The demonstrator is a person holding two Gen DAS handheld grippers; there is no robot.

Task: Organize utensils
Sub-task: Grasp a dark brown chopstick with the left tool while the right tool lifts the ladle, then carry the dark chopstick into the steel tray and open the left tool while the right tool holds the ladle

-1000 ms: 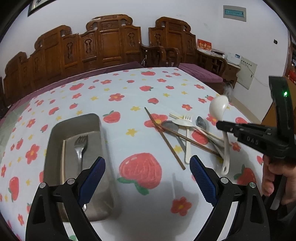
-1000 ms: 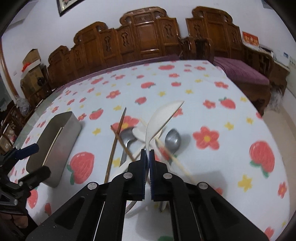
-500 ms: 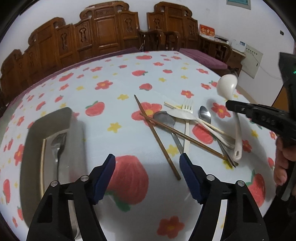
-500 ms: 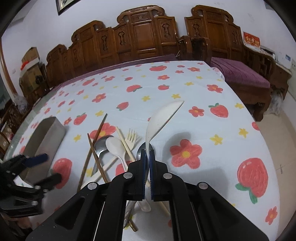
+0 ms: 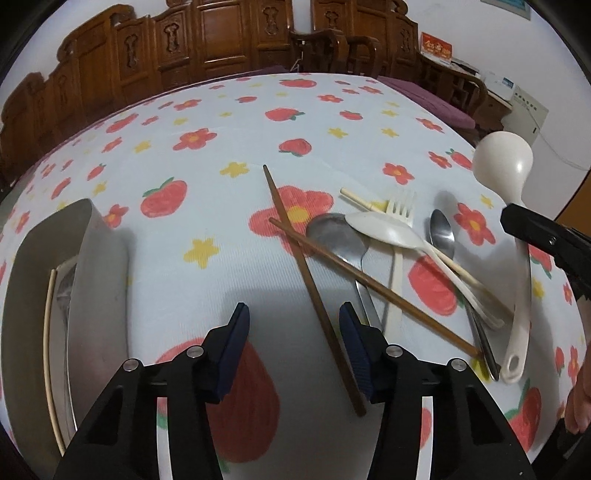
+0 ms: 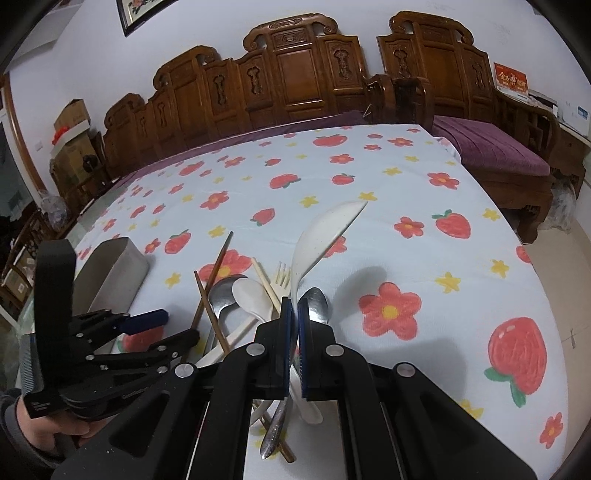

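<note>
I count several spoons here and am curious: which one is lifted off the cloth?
The big white ladle, clamped by its handle in the right gripper. Its bowl points up in the air, while the small white spoon and both metal spoons lie flat in the pile.

Carved wooden chairs (image 6: 295, 74) line the white wall (image 6: 184, 29) behind the counter's far edge. A purple-cushioned bench (image 6: 491, 147) stands off its right edge, cardboard boxes (image 6: 72, 122) beyond its left, a framed picture (image 6: 144, 13) above.

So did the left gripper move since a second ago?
Yes. The left gripper moved right, away from the metal tray, toward the dark chopstick lying between its open fingers.
</note>
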